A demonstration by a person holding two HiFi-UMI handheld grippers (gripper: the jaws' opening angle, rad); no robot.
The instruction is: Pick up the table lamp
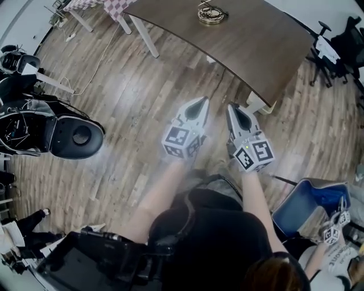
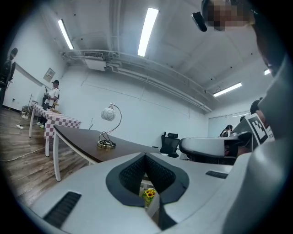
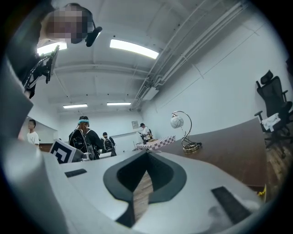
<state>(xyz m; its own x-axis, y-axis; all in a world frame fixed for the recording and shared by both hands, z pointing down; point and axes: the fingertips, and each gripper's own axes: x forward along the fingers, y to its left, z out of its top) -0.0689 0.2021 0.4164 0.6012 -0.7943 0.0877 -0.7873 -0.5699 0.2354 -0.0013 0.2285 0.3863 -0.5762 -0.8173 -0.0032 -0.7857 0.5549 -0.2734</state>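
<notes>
The table lamp [image 1: 211, 12] stands on the far part of a dark wooden table [image 1: 256, 45], with a coiled brass base, an arched wire stem and a white globe shade. The left gripper view has the lamp [image 2: 108, 130] ahead to the left, and the right gripper view has the lamp [image 3: 184, 132] ahead to the right. My left gripper [image 1: 200, 103] and right gripper [image 1: 234, 109] are held side by side over the wood floor, short of the table's near edge. Both point level toward the table and are shut, with nothing between the jaws.
A white-legged table with a checked cloth [image 1: 94, 4] stands at the far left. Black office chairs [image 1: 335, 42] are beyond the table's right end. A black round-topped machine [image 1: 71, 136] sits left, a blue bag [image 1: 310, 202] right. People [image 3: 84, 137] stand in the background.
</notes>
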